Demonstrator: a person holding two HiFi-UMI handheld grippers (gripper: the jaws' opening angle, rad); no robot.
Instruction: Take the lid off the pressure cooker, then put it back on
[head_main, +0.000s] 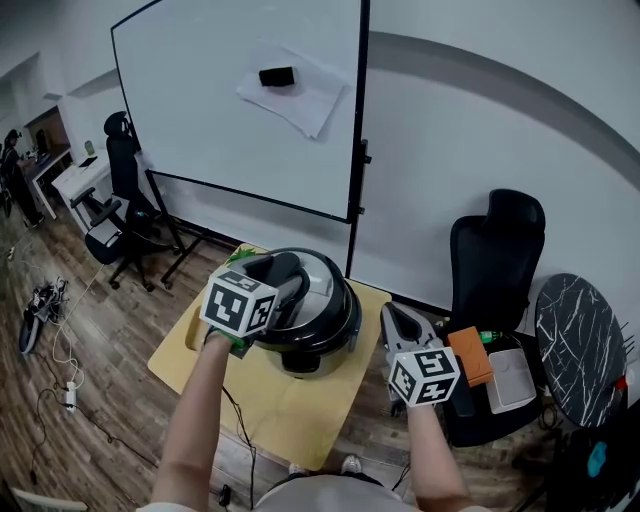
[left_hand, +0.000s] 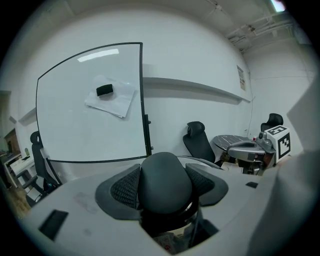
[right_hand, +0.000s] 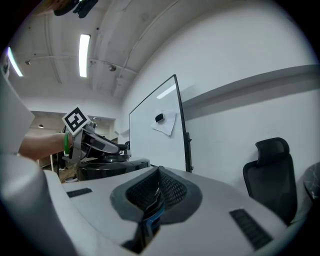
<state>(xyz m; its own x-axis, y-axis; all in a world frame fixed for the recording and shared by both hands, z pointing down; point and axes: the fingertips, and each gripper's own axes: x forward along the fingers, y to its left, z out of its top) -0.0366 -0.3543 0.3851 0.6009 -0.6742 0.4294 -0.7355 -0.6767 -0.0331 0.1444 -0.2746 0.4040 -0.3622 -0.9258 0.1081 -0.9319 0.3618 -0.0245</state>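
A black and silver pressure cooker stands on a pale yellow table, its lid seated on the pot. My left gripper reaches over the lid from the left and is shut on the black lid handle. In the left gripper view the rounded handle fills the gap between the mesh pads. My right gripper hovers to the right of the cooker, apart from it. It is shut, pads pressed together with nothing between them. The right gripper view shows the cooker off to its left.
A whiteboard stands behind the table. Right of the table are a black office chair, an orange box, a white tray and a round marble-top table. Another office chair is at the far left.
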